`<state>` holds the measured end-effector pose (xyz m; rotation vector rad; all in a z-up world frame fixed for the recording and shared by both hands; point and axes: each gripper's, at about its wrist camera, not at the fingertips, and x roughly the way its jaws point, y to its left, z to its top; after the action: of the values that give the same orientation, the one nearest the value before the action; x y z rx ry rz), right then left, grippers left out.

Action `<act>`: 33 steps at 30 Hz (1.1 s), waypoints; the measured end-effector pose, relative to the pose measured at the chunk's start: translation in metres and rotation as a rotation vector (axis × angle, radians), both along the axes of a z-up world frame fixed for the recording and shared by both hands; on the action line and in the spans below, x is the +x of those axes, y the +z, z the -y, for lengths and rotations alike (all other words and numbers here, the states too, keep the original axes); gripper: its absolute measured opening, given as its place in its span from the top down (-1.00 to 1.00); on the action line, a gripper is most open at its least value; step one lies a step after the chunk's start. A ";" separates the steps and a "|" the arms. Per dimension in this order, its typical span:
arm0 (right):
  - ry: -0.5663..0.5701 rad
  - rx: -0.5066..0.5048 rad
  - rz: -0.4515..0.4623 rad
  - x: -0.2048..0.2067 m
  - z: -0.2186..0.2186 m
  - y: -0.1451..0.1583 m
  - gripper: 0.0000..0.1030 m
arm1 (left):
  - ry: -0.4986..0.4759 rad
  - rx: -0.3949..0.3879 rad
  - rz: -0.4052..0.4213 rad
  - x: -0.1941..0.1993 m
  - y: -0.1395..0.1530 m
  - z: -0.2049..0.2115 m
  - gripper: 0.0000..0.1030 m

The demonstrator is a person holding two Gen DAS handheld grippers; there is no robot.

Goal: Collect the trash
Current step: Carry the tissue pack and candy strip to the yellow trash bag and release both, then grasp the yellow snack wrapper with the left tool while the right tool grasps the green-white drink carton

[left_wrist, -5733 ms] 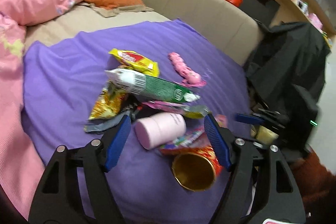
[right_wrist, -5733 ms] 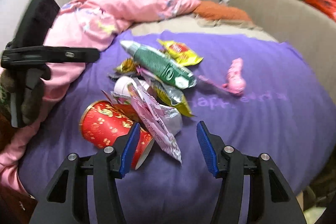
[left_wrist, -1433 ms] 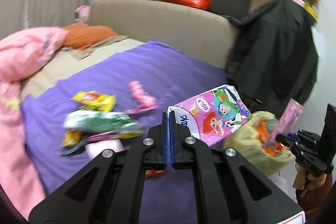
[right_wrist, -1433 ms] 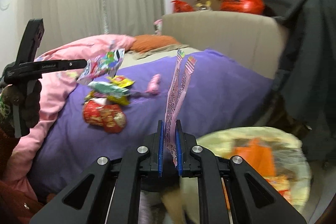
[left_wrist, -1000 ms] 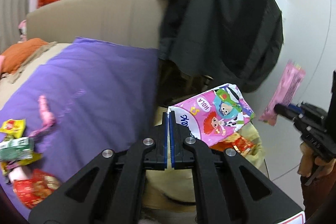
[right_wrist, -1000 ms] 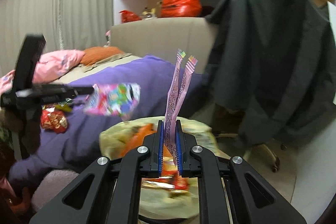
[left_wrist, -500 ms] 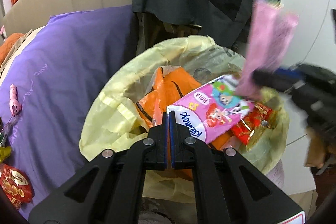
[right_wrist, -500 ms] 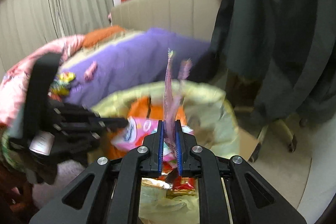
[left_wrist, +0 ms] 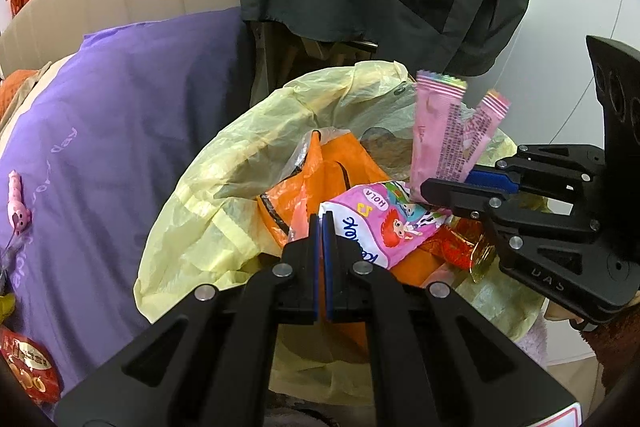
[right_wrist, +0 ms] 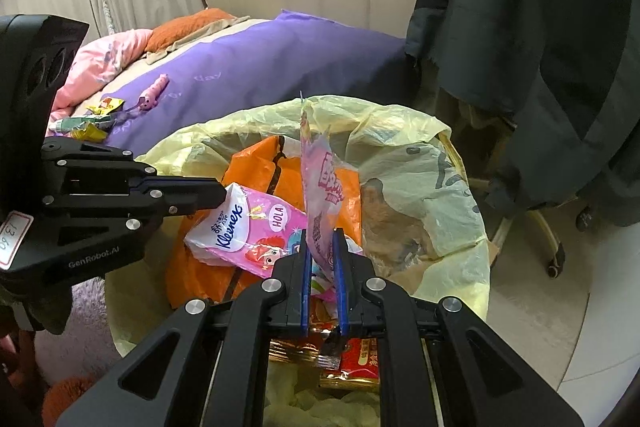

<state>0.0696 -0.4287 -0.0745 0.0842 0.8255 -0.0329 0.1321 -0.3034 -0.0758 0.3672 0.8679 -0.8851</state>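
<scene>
a: where's the trash sitting?

b: both pieces hang over the yellow bin bag [left_wrist: 224,183], which fills the centre of both views. the left gripper [left_wrist: 322,223] has its jaws pinched tight on one corner of the pink tissue pack [left_wrist: 384,223], just right of centre in the left view. the right gripper [right_wrist: 322,247] has its jaws narrow, though not fully together, around the pink wrapper [right_wrist: 320,195], which stands upright through the middle of the right view.

a: how will they handle?

b: my guess is both are very light and soft. the tissue pack looks floppy plastic film, drooping from its held corner toward the orange bag [left_wrist: 320,179] lying inside the bin. the wrapper is thin, crinkly and probably a bit slick, so it could cling to a pad or flutter sideways when let go.

a: best place to hold them?

b: an edge or corner, as now. film like that flattens between the pads and needs little force.

a: anything left on the bed?

b: yes, on the purple sheet [right_wrist: 256,67] at the left of the right view: a small pile of packets [right_wrist: 90,119] and a pink toy [right_wrist: 154,93]. a red packet [left_wrist: 30,371] shows at the lower left of the left view.
</scene>
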 end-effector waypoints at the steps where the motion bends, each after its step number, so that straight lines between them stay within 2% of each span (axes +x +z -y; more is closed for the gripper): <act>1: -0.003 0.000 0.002 -0.002 0.000 0.000 0.78 | 0.000 -0.006 -0.007 0.001 0.000 0.000 0.96; 6: -0.023 -0.010 0.007 -0.008 0.000 0.005 0.76 | 0.002 -0.077 -0.072 0.006 0.002 -0.011 0.94; 9: -0.037 -0.012 0.012 -0.010 0.001 0.008 0.69 | 0.000 -0.119 -0.093 0.007 0.006 -0.020 0.61; 10: -0.040 -0.008 0.013 -0.011 0.002 0.009 0.50 | 0.004 -0.129 -0.090 0.006 0.008 -0.023 0.47; 11: -0.040 0.002 0.016 -0.012 0.002 0.011 0.28 | 0.011 -0.142 -0.085 0.006 0.011 -0.027 0.41; 13: -0.029 0.014 0.029 -0.014 0.002 0.013 0.24 | 0.025 -0.160 -0.079 0.006 0.017 -0.034 0.33; 17: -0.040 -0.027 0.031 -0.016 -0.005 0.020 0.22 | 0.057 -0.193 -0.065 0.006 0.030 -0.051 0.17; 20: -0.045 -0.043 0.046 -0.020 -0.010 0.030 0.18 | 0.083 -0.214 -0.046 0.006 0.040 -0.067 0.10; 22: -0.040 -0.051 0.059 -0.021 -0.014 0.038 0.08 | 0.106 -0.229 -0.038 0.005 0.045 -0.079 0.06; 33: 0.039 -0.086 0.137 -0.024 -0.061 0.079 0.07 | 0.204 -0.275 -0.018 0.012 0.055 -0.148 -0.01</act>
<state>0.0458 -0.3678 0.0046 -0.0104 0.6877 -0.0254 0.1443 -0.1550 -0.0212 0.0315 0.7723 -0.8054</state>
